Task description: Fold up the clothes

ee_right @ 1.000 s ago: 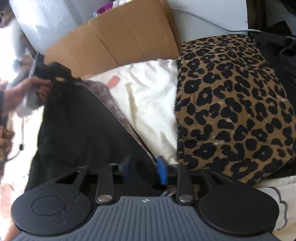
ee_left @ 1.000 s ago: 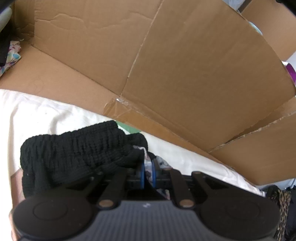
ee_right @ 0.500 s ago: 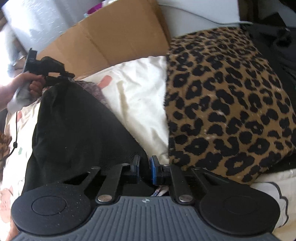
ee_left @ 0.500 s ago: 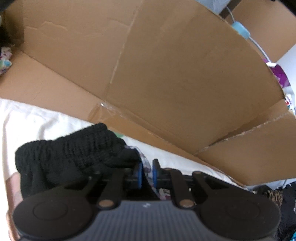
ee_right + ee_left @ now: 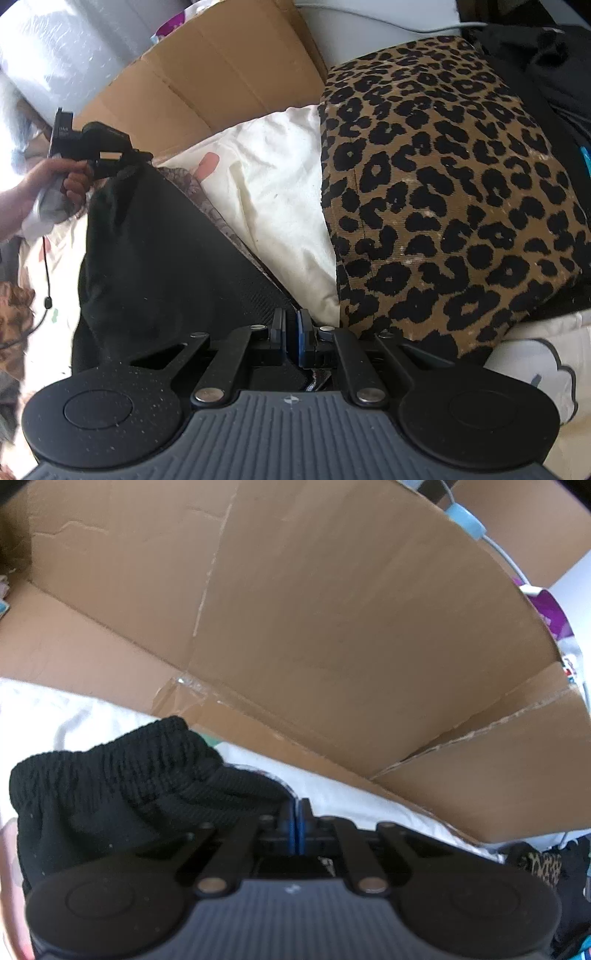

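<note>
A big flattened cardboard box stands ahead of the left hand-held gripper and fills most of that camera's view; in the right wrist view the same cardboard sits far ahead and to the left of the right hand-held gripper. Just ahead and to the right of the right hand-held gripper lies a leopard-print cushion, resting against a cream pillow that lies straight ahead of the fingers. Under everything is a white bed sheet, seen past the left hand-held gripper's tips.

The black garment hangs stretched between the two tools, sloping from the right hand-held gripper up and to the left toward the other one. Its ribbed, gathered waistband bunches on the left side of the left hand-held gripper's fingers. A patterned grey-brown fabric peeks out along the garment's right edge.

The left hand-held gripper is closed down to a thin slit, its blue pads pinching the waistband's end. In the right wrist view it appears up at the left, gripped by the person's left hand, with the garment's top corner hanging from it. The right hand-held gripper is also nearly closed, its blue pads nipping the garment's lower corner.
</note>
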A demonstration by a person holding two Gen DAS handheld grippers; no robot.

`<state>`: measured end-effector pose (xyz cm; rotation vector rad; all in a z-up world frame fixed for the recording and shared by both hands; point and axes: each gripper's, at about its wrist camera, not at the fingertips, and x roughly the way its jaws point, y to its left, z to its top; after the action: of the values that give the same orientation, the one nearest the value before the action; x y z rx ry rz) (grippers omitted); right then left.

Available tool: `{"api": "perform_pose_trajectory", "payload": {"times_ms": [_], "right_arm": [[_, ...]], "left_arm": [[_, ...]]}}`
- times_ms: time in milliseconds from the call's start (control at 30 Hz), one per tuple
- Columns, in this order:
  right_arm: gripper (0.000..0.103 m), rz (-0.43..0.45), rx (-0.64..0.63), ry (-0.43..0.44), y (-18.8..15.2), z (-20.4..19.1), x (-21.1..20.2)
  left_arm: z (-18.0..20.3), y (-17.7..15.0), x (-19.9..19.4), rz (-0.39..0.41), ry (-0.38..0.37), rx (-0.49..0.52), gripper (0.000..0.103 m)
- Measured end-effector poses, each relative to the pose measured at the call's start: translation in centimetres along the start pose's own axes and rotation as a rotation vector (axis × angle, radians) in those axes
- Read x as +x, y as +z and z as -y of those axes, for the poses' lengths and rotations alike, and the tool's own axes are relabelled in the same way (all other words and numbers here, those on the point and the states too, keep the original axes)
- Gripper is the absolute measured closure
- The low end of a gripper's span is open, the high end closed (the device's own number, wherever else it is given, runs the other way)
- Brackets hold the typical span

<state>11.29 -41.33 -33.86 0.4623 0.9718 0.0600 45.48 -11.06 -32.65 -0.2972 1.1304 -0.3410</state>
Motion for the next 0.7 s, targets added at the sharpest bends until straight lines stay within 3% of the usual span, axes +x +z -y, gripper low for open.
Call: {"api": "perform_pose_trajectory", "payload": {"times_ms": [267,467,567,700], "right_arm": [[0.099,-0.056,0.018,-0.062,-0.1,0.8,2.0],[0.098,-0.06,0.003,-0.087,-0.2,0.4,2.4],[0.095,-0.047,-0.009,-0.088,-0.2,0.0,1.8],[0.082,-0.03,-0.025,-0.088,-0.1,-0.6,1.0]], "left_arm": [[0.4,-0.7,2.6,-0.008,0.014,-0.018,0.099],[1.0,-1.0,2.5,-0.024,-0.009,0.02,0.073],[1.5,-0.5,1.2,-0.039,-0.008,0.065,0.073],[1.8,0.2,-1.6,-0.05,-0.026,0.123,0.057]]}}
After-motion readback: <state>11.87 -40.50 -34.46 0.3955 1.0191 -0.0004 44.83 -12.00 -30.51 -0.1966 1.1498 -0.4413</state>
